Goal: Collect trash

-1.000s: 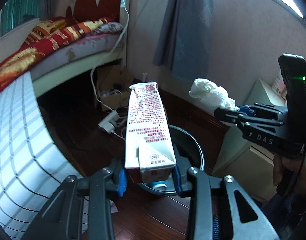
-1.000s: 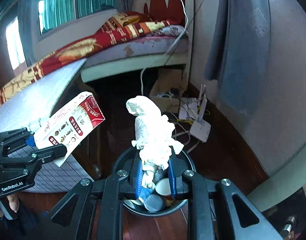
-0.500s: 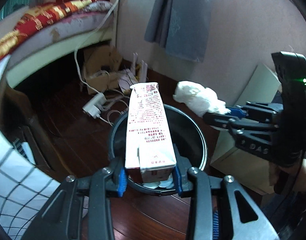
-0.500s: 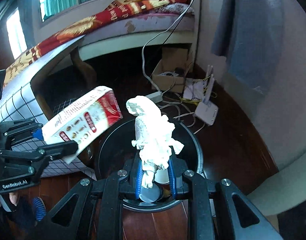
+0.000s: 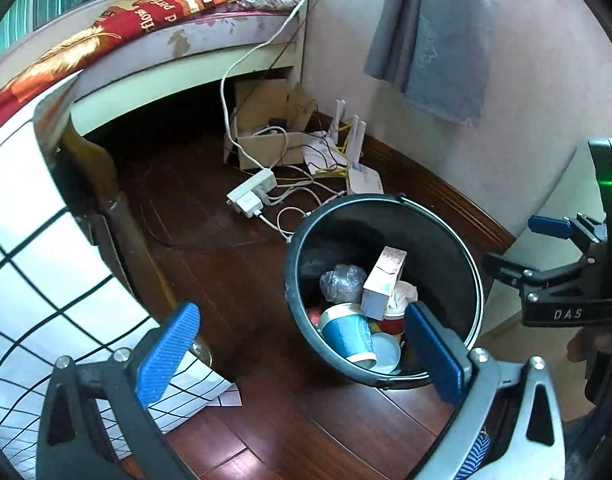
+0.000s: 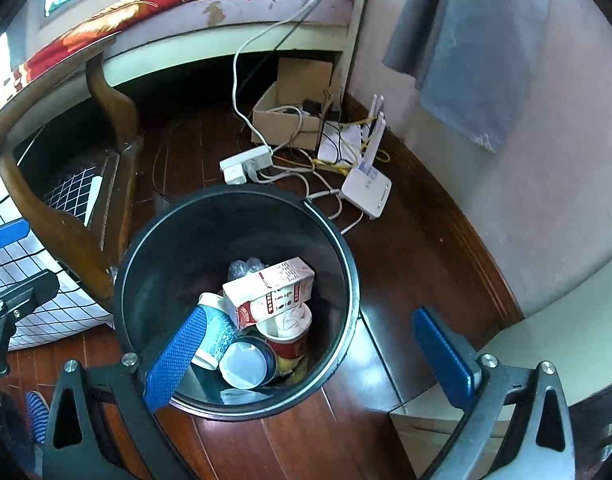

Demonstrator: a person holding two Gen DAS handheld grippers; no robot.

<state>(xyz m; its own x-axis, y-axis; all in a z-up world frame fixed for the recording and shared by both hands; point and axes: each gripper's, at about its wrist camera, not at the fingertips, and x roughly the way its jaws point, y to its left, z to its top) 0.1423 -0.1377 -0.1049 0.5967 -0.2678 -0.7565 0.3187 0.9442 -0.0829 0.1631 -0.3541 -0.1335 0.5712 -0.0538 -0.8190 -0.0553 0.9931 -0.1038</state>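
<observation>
A black round trash bin (image 5: 446, 224) (image 6: 154, 264) stands on the dark wood floor. The red and white milk carton (image 5: 384, 284) (image 6: 268, 290) lies inside it on top of paper cups (image 6: 214, 330), a lid and a crumpled white tissue (image 6: 292, 316). My left gripper (image 5: 302, 352) is open and empty, its blue pads wide apart just above the bin's near rim. My right gripper (image 6: 314, 356) is open and empty over the bin's right side; it also shows at the right edge of the left wrist view (image 5: 546, 248).
A table with a checked white cloth (image 5: 34, 280) and a curved wooden leg (image 6: 66, 232) stands left of the bin. A power strip (image 6: 246, 164), cables, a white router (image 6: 366, 188) and a cardboard box (image 6: 294, 120) lie behind it. A pale cabinet (image 6: 566, 320) is on the right.
Both grippers opened over the bin. The milk carton and the tissue wad dropped into it. The views tilted down toward the bin.
</observation>
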